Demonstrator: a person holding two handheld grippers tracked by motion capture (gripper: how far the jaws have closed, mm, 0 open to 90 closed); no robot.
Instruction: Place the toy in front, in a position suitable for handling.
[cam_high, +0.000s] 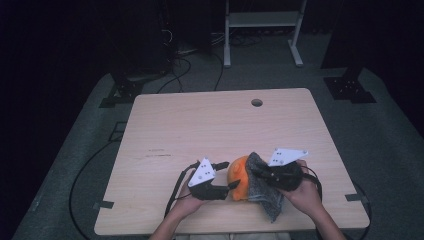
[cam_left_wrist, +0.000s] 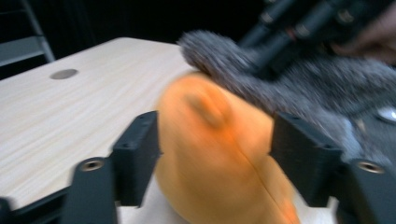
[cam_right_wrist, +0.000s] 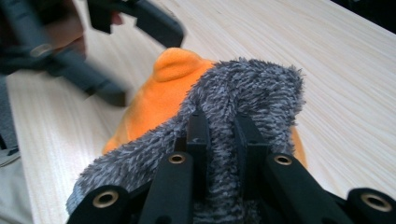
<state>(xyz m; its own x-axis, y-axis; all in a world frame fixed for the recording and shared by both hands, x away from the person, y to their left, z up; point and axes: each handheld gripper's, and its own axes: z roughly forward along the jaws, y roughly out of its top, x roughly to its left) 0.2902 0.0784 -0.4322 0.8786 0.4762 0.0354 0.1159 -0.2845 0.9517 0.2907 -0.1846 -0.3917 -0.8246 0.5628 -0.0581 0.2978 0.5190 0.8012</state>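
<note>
Two black jaws of the right gripper (cam_right_wrist: 219, 140) are pinching a fold of the grey fuzzy cloth (cam_right_wrist: 252, 93), pads nearly together w/ pile bulging out both sides. The left gripper (cam_left_wrist: 215, 154) is sitting w/ jaws part-way apart, straddling the orange plush toy (cam_left_wrist: 219, 158); the near pad is looking like it's touching the plush, the far one less sure bc of blur, so can't tell if it's really squeezing.

In the high view the left gripper (cam_high: 220, 177) and right gripper (cam_high: 257, 172) are meeting over the toy (cam_high: 239, 177), w/ the cloth (cam_high: 262, 192) draping over its right side and trailing toward the front edge of the wooden table (cam_high: 210, 125). Both things are resting near the front-middle of the tabletop, touching each other.

Handling, judging by looks: both are seeming light and soft, no fragility. The toy is looking squashy, so it's prob going to deform and slip if pinched at the widest part; better taking it at the small bump on top or along a seam. The cloth is limp, so it's going to sag from any single pinch point; gripping a bunched fold, as now, is looking secure, since the pile gives friction.
</note>
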